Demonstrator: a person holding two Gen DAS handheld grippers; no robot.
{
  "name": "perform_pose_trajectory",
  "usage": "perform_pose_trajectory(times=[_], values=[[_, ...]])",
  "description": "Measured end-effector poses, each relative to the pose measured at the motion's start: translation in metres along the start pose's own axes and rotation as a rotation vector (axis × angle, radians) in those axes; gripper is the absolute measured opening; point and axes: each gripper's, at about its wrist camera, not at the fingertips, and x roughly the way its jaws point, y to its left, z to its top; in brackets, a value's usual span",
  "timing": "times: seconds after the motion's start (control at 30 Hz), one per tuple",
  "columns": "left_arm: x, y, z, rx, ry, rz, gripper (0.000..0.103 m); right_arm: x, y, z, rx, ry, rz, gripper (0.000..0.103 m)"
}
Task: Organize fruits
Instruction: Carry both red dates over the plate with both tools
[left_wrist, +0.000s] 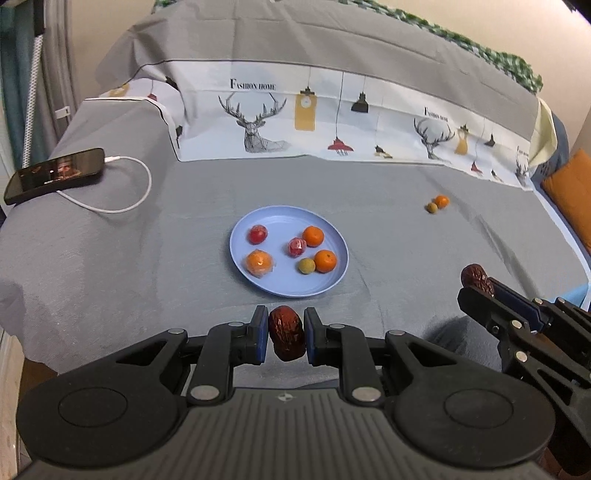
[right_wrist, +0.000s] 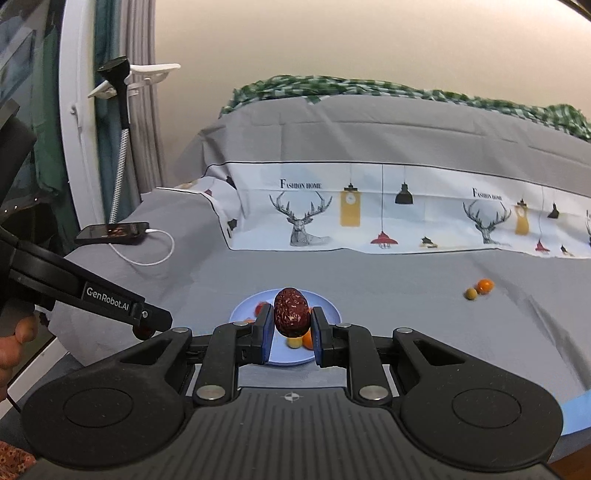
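Two wrist cams, both aimed across the grey-covered bed (left_wrist: 110, 258)

The left wrist view was set fairly high and close, tilted down over its own left gripper (left_wrist: 286, 338) so the blue plate (left_wrist: 258, 284) was seen nearly from above. The right wrist view was held lower and further right, facing the wall behind the right gripper (right_wrist: 291, 321). Shared by both: the plate (right_wrist: 328, 308), the phone (left_wrist: 55, 173) (right_wrist: 114, 232), the deer-print cloth (left_wrist: 332, 122) (right_wrist: 406, 210), and each other's gripper at a frame edge.
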Motion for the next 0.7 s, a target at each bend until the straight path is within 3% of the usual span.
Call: perform_pose_trajectory(times=[0.27,0.7], values=[[-0.014,0.002,0.000,0.002,-0.038,-0.004,0.022,-0.004,0.004,0.002,-0.021,-0.013,0.003,0.022],[0.004,0.009,0.005,-0.021,0.004,0.030,0.022,0.012,-0.004,0.001,-0.002,0.045,0.025,0.022]])
